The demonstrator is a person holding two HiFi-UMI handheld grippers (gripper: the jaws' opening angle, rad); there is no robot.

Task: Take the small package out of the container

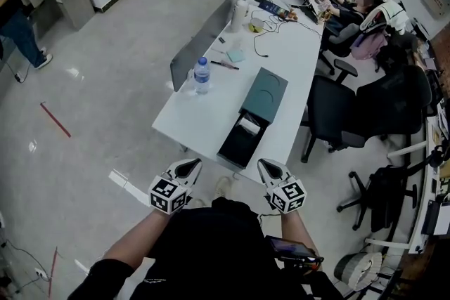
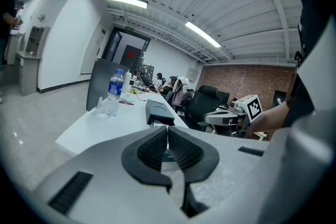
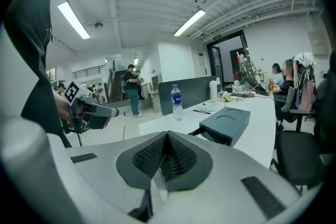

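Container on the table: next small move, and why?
Probably reach the right claw forward toward the open container and part its jaws. Both it and the left claw are shut and empty at the table's near end, and the white package lies untouched inside.

Inside the open container (image 1: 236, 146), a pale item (image 1: 249, 126) is too small to identify.

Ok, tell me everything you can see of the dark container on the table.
The container is a long dark box lying flat on the white table, by its near end. Its far half has a matte grey-green top with a shallow round recess. Its near half is open and black inside, with something white at its far end. Only the table touches it.
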